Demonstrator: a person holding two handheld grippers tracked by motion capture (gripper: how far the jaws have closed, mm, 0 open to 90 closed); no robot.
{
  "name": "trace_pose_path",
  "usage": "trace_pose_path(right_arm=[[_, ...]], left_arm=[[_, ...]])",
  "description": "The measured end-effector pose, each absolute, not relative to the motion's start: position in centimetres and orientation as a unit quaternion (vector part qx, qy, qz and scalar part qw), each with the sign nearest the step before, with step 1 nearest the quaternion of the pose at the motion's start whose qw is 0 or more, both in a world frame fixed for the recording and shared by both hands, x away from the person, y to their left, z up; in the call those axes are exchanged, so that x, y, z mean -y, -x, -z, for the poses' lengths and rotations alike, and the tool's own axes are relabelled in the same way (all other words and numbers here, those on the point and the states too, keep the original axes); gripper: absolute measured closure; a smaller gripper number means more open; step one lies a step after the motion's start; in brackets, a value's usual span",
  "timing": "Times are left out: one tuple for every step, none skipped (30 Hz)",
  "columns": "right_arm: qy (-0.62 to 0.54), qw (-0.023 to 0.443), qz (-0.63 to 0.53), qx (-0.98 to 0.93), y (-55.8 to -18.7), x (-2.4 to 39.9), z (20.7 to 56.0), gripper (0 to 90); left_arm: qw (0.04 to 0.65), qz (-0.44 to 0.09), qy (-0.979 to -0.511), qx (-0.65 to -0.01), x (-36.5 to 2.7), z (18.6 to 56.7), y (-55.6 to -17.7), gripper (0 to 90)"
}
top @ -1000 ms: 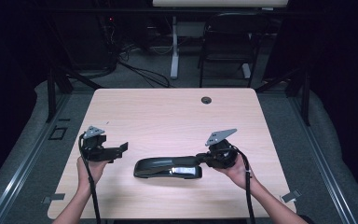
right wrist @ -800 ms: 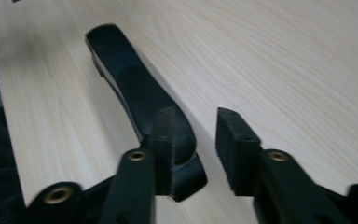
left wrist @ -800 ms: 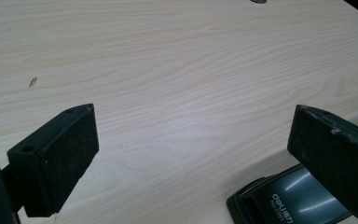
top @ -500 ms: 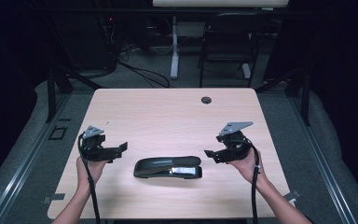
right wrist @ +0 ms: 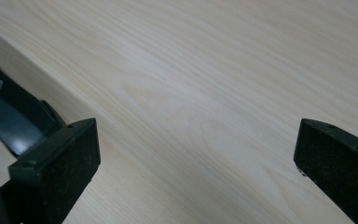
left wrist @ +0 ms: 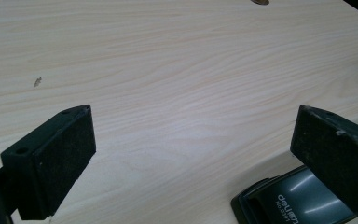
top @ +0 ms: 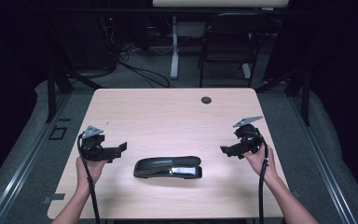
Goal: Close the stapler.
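Near the front edge of the table, about midway between its left and right edges, lies the black stapler, flat on its base with its length running along that front edge. I have my left gripper just off the stapler's left end, jaws spread wide with nothing between them; in the left gripper view only bare wood sits between the two black pads, and the stapler's end, with pale lettering on it, shows low beside the right-hand jaw. My right gripper is out toward the right edge of the table, clear of the stapler's right end and not touching it. Its jaws have just been opening and now stand wide apart, empty; in the right gripper view I see wood grain between them and a dark, blurred part of the stapler behind the left-hand jaw. A small round grommet sits near the table's far edge.
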State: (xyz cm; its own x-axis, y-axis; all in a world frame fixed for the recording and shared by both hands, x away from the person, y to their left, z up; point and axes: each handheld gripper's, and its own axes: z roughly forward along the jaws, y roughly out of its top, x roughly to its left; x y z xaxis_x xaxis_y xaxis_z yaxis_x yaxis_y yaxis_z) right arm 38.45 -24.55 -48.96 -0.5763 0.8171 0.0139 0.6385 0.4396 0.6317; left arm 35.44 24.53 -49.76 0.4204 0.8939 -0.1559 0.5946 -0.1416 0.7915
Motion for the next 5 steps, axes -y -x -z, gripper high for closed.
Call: trace_pose_path(right_arm=[[-0.437, 0.144, -0.285, -0.841, -38.7, 24.5, 49.4, 0.0], [-0.438, 0.142, -0.276, -0.844, -38.8, 24.5, 49.7, 0.0], [-0.435, 0.139, -0.267, -0.849, -38.9, 24.4, 50.1, 0.0], [-0.435, 0.137, -0.260, -0.851, -39.0, 24.3, 50.3, 0.0], [-0.433, 0.135, -0.245, -0.857, -39.1, 24.2, 50.8, 0.0]], left_arm=[[0.416, -0.181, -0.733, -0.507, -24.5, 49.8, -35.5, 0.1], [0.414, -0.180, -0.734, -0.508, -24.6, 49.9, -35.6, 0.1], [0.413, -0.179, -0.733, -0.509, -24.6, 50.0, -35.6, 0.1], [0.414, -0.178, -0.731, -0.512, -24.7, 50.1, -35.7, 0.1], [0.412, -0.177, -0.732, -0.513, -24.7, 50.2, -35.7, 0.1]])
